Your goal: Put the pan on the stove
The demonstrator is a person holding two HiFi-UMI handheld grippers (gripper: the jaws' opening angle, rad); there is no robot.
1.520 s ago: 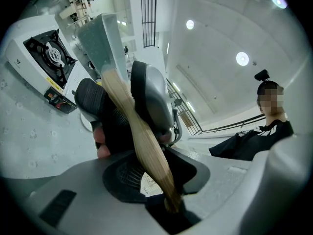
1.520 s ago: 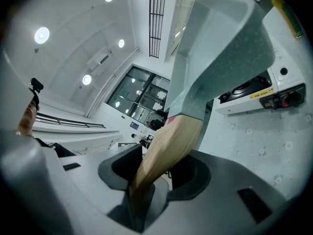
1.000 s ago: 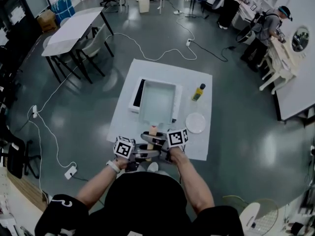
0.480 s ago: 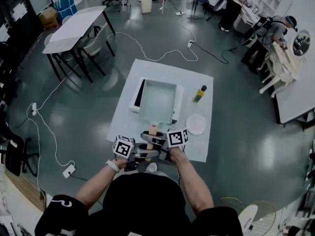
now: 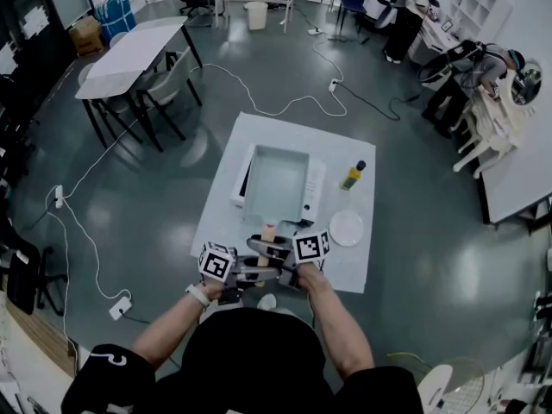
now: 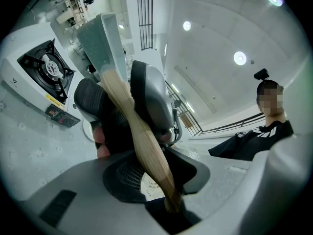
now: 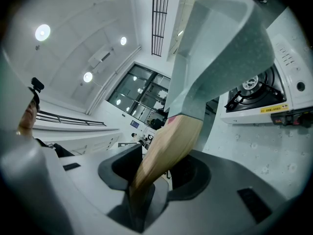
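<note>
Wooden handle (image 5: 268,232) first: in the head view the left gripper (image 5: 255,270) and right gripper (image 5: 272,250) both pinch it, holding the grey pan (image 5: 278,184) out over the white stove (image 5: 316,188) on the bench (image 5: 341,264). Left gripper view: jaws clamped on the handle's end, pan tilted up past the burner. Right gripper view: jaws squeezing that same handle, pan just above the stove.

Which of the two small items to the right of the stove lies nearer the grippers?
The round white plate; the yellow bottle stands farther back, level with the stove.
</note>
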